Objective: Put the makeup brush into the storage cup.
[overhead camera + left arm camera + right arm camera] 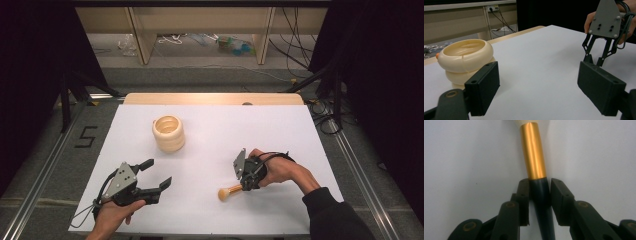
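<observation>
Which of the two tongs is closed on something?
The right tongs: their jaws clamp the dark handle of the makeup brush lying on the table. The left tongs stand wide open with nothing between them, short of the cream ringed holder.

Black two-jaw left tool point(154, 178), grey screwed plate, black cable, dark sleeve point(336, 215)

It was a lab recording bay: a white-topped surface point(210, 150) stood between black curtains point(30, 60), with metal floor rails point(45, 165), loose cables point(295, 45), and a taped floor numeral point(86, 136).
</observation>
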A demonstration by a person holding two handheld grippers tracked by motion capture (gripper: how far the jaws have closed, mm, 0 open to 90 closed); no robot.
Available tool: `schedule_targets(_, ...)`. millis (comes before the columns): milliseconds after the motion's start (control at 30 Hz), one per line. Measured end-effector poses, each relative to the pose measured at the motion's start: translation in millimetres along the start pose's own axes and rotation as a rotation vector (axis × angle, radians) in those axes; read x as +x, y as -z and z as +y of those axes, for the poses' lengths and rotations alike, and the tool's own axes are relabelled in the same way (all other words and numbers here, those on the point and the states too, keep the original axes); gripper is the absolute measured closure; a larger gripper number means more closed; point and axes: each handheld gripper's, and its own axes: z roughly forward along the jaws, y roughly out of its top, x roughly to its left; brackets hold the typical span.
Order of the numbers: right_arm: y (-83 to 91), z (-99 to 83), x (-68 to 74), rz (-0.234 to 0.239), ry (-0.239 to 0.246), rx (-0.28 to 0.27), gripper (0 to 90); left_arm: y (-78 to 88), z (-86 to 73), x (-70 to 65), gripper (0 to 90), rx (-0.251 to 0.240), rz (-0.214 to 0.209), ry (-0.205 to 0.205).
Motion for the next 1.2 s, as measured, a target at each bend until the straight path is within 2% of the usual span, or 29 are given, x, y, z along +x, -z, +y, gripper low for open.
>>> schedule_targets(33,-0.3,0.4,0.1,-0.002,0.003,0.000,71.0,0.0,-0.2,-0.2,18.1,0.001,0.000,-0.001)
schedule_targets(67,-0.2,0.4,1.9,0.003,-0.021,0.005,71.3,0.1,-0.7,-0.4,18.1,0.006,-0.002,-0.006)
schedule_targets(100,-0.1,0.9,2.1,0.000,-0.024,0.007,71.6,0.2,-1.0,-0.7,18.0,0.007,-0.002,0.000)
schedule_targets(133,-0.4,1.5,0.9,-0.004,-0.007,0.006,72.0,0.2,-0.7,-0.7,18.1,0.004,0.000,0.008)
schedule_targets(267,-0.3,2.6,1.8,-0.010,-0.008,0.016,73.0,0.6,-0.8,-0.7,18.0,0.007,-0.001,0.000)
schedule_targets(300,-0.1,2.9,4.2,-0.005,-0.033,0.024,73.4,0.5,-0.6,-0.8,18.0,0.003,0.001,0.007)
schedule_targets(333,-0.4,3.7,3.5,-0.013,-0.019,0.025,73.9,0.3,0.0,0.0,18.1,0.001,0.001,0.001)
schedule_targets(400,-0.2,4.6,4.0,-0.018,-0.020,0.032,74.1,0.1,-0.5,0.0,18.1,0.005,-0.002,-0.010)
schedule_targets(533,-0.4,6.5,6.8,-0.028,-0.051,0.051,74.3,0.3,0.1,-0.8,18.1,-0.001,0.003,0.007)
schedule_targets(567,-0.4,7.5,6.4,-0.035,-0.036,0.053,74.3,0.4,-0.3,-0.9,18.2,0.001,0.002,0.005)
schedule_targets(667,-0.3,9.2,9.6,-0.043,-0.062,0.071,74.3,0.4,-0.5,-0.8,18.1,0.003,0.001,0.005)
schedule_targets(700,-0.9,10.0,8.7,-0.052,-0.044,0.071,74.4,0.2,0.0,-0.2,18.1,0.002,0.002,0.000)
schedule_targets(933,-0.5,11.3,9.3,-0.056,-0.048,0.079,74.5,0.2,-0.7,-0.3,18.1,0.004,0.001,-0.003)
schedule_targets(967,-0.4,11.4,9.9,-0.062,-0.051,0.083,74.5,0.2,-1.1,-0.5,18.1,0.009,-0.001,-0.003)
schedule_targets(1000,-0.6,11.5,11.9,-0.064,-0.077,0.088,74.5,0.2,-1.2,-1.2,18.1,0.005,0.002,0.011)
schedule_targets(1100,-0.5,12.0,12.8,-0.068,-0.079,0.091,74.6,0.2,-0.6,-0.2,18.1,0.003,0.001,-0.003)
schedule_targets(1167,0.0,11.1,11.9,-0.077,-0.058,0.074,74.6,0.4,-1.3,-1.0,18.1,0.006,0.003,0.014)
schedule_targets(1200,0.4,10.2,14.4,-0.084,-0.082,0.069,74.7,0.6,-0.7,0.0,18.1,0.005,0.003,0.006)
